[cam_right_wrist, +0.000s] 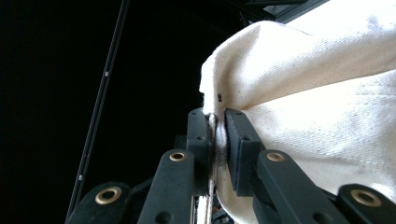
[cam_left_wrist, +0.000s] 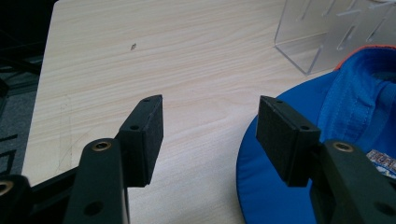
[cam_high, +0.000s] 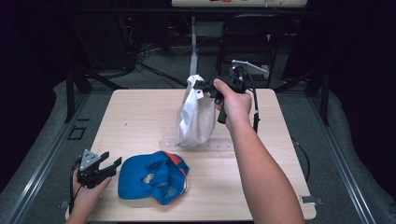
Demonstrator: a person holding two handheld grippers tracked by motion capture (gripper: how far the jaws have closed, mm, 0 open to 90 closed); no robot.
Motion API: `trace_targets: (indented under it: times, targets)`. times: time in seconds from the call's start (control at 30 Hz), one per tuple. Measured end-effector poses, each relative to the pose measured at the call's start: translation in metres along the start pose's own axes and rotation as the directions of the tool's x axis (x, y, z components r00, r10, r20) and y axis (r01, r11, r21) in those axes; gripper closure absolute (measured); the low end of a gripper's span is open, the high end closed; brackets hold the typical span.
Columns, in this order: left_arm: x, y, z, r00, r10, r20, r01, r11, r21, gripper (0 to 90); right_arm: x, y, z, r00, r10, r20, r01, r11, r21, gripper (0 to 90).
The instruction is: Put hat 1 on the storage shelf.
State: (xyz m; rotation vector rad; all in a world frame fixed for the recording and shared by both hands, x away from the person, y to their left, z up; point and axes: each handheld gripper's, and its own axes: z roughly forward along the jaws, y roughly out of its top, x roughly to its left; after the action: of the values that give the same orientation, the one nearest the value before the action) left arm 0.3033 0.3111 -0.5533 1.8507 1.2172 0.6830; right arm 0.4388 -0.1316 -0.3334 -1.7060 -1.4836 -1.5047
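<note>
A white cloth cap (cam_high: pixel 194 116) hangs above the middle of the wooden table (cam_high: pixel 140 112), held by its top edge in my right gripper (cam_high: pixel 201 87). In the right gripper view the jaws are shut on a fold of the white cap (cam_right_wrist: pixel 317 93), and my right gripper (cam_right_wrist: pixel 215 140) pinches it tight. A blue cap with orange trim (cam_high: pixel 152 177) lies upside down near the table's front. My left gripper (cam_high: pixel 109 164) rests just left of it, open. In the left gripper view my left gripper (cam_left_wrist: pixel 210 133) is open over bare wood, with the blue cap (cam_left_wrist: pixel 355 107) beside its right jaw.
A clear acrylic stand (cam_high: pixel 196 142) sits on the table under the white cap; it also shows as a clear acrylic stand (cam_left_wrist: pixel 331 32) at the top right of the left gripper view. A chair (cam_high: pixel 247 37) and cables lie behind the table.
</note>
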Motion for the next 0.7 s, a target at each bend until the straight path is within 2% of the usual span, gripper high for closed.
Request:
trace_targets:
  times: [0.13,0.3,0.4,0.47,0.5,0.53,0.57,0.6,0.63,0.67,0.7]
  targets:
    - [-0.001,0.000,0.001,1.0000,0.002,0.005,-0.002,1.0000,-0.005,42.2,-0.007,0.000,-0.005,0.9999,0.014,0.004,-0.014,0.9998,-0.015,81.2]
    - [-0.006,0.003,0.000,0.9997,0.011,0.021,-0.011,0.9997,-0.021,42.2,-0.010,-0.001,0.000,0.9998,0.019,-0.001,-0.019,0.9997,-0.017,81.0]
    - [-0.014,0.008,-0.003,0.9987,0.023,0.045,-0.021,0.9989,-0.042,42.1,-0.010,-0.002,0.004,0.9997,0.023,-0.010,-0.023,0.9996,-0.014,80.9]
    - [-0.025,0.015,-0.006,0.9967,0.043,0.069,-0.039,0.9974,-0.061,42.2,-0.009,-0.003,0.008,0.9994,0.025,-0.025,-0.025,0.9996,-0.009,80.8]
    - [-0.037,0.024,-0.008,0.9929,0.070,0.096,-0.062,0.9948,-0.081,42.2,-0.008,-0.004,0.011,0.9992,0.023,-0.032,-0.024,0.9997,-0.003,80.6]
    - [-0.037,0.024,-0.008,0.9929,0.070,0.096,-0.062,0.9948,-0.081,42.2,-0.008,-0.004,0.011,0.9992,0.023,-0.032,-0.024,0.9997,-0.003,80.6]
    - [-0.044,0.029,-0.009,0.9904,0.085,0.109,-0.077,0.9936,-0.083,42.2,-0.007,-0.004,0.013,0.9992,0.021,-0.035,-0.021,0.9998,0.001,80.6]
    - [-0.052,0.035,-0.008,0.9854,0.105,0.134,-0.094,0.9915,-0.091,42.1,-0.006,-0.005,0.014,0.9991,0.021,-0.038,-0.021,0.9998,0.002,80.5]
    - [-0.064,0.043,-0.006,0.9776,0.131,0.164,-0.118,0.9891,-0.087,42.2,-0.004,-0.006,0.016,0.9990,0.015,-0.042,-0.014,0.9998,0.012,80.4]
    - [-0.064,0.043,-0.006,0.9776,0.131,0.164,-0.118,0.9891,-0.087,42.1,-0.004,-0.006,0.016,0.9990,0.015,-0.042,-0.014,0.9998,0.012,80.4]
    - [-0.073,0.049,-0.003,0.9722,0.159,0.172,-0.143,0.9849,-0.097,42.1,-0.002,-0.006,0.018,0.9990,0.015,-0.043,-0.014,0.9998,0.012,80.3]
